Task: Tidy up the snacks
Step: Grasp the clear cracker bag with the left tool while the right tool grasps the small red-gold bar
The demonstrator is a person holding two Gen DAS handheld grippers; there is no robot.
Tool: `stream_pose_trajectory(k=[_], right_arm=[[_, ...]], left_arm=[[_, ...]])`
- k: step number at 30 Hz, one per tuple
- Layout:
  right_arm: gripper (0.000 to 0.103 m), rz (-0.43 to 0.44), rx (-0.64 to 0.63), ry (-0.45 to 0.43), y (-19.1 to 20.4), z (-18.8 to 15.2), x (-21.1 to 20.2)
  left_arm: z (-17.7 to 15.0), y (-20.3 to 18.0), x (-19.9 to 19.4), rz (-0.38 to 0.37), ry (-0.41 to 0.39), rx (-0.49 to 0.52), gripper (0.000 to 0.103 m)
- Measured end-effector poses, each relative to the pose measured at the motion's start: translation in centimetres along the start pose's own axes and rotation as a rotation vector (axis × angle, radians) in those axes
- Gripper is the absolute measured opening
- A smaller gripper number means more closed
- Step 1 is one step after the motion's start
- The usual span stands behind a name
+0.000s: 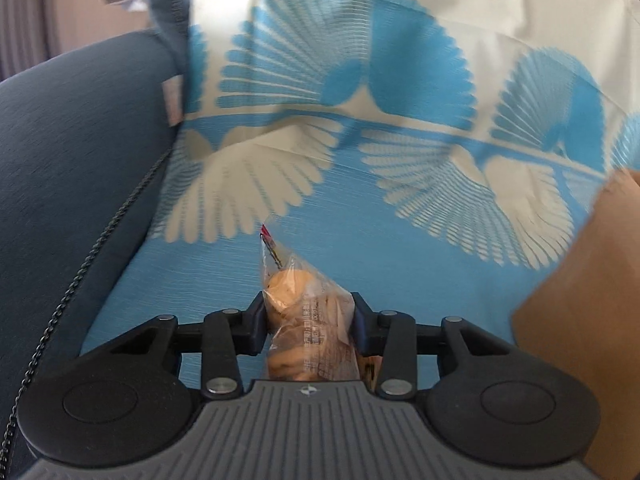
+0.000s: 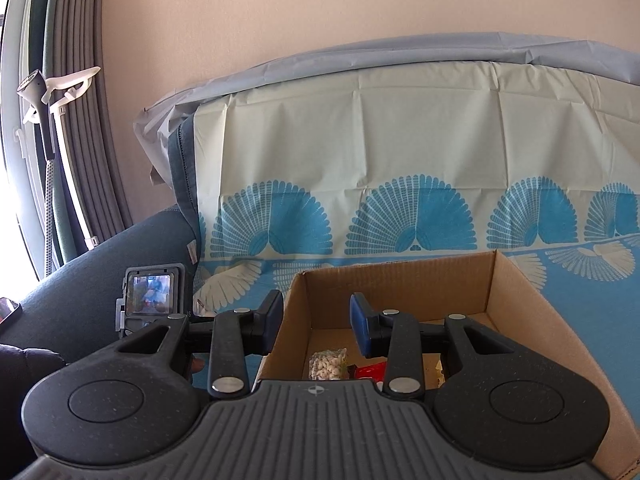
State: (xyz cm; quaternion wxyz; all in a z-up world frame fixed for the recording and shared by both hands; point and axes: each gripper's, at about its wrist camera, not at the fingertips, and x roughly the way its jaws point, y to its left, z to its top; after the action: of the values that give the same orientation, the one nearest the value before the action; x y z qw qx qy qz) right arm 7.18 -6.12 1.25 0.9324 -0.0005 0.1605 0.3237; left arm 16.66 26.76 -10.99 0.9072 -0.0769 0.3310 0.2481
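Snack packet point(image 1: 308, 320), a clear wrapper of pale orange biscuits with a red seal at its tip, is clamped between the two fingers of the left gripper point(image 1: 309, 326); the jaws are closed most of the way and press the wrapper in on both sides. The packet is held above a blue and cream cloth point(image 1: 280, 168) printed with fan shapes, which covers a dark blue sofa point(image 1: 72, 168). A corner of the cardboard box point(image 1: 592, 288) shows at the right edge of this blurred view, near the packet but apart from it

From the right wrist view, the right gripper point(image 2: 316, 322) hangs over the near left corner of the same box, jaws wide apart and holding nothing. Inside the box lie a clear bag of small white pieces point(image 2: 328, 364) and a red packet point(image 2: 370, 370). A small camera screen point(image 2: 151, 290) shows to the left, beside the box

Likely step: carrying the biscuits across to drop into the box. Risks, as a judgement: the slippery film could slide out of the grip during the swing, a hard squeeze could crush the biscuits, and the idle right gripper above the box corner could block the drop or get knocked
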Motion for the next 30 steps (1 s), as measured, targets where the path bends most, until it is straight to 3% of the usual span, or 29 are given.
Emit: stream_pose_trajectory(k=[9,16,19,23,26,30], right_arm=[[0.039,-0.027,-0.037,-0.008,0.6,-0.1,-0.2],[0.039,-0.04,-0.116,-0.008,2.0,-0.6,-0.7],[0.039,-0.036,-0.155,-0.003,2.8,-0.8,-1.0],[0.039,-0.021,-0.182,0.015,3.9,-1.3,-1.5],[0.039,0.008,-0.16,0.047,4.7,-1.8,-1.9],[0.039,0.063,-0.118,0.102,6.2,-2.8,-2.5]], left_arm=[[-2.1,-2.3,-2.9,-0.173,0.08,0.185,0.044],[-6.0,-3.0,-7.9,-0.332,0.206,0.352,0.044],[-7.9,-2.7,-10.1,-0.413,0.3,0.404,0.044],[-8.8,-1.1,-11.8,-0.496,0.437,0.347,0.044],[-8.8,0.7,-12.3,-0.481,0.474,0.269,0.044],[-8.2,3.6,-13.0,-0.386,0.514,0.121,0.068]])
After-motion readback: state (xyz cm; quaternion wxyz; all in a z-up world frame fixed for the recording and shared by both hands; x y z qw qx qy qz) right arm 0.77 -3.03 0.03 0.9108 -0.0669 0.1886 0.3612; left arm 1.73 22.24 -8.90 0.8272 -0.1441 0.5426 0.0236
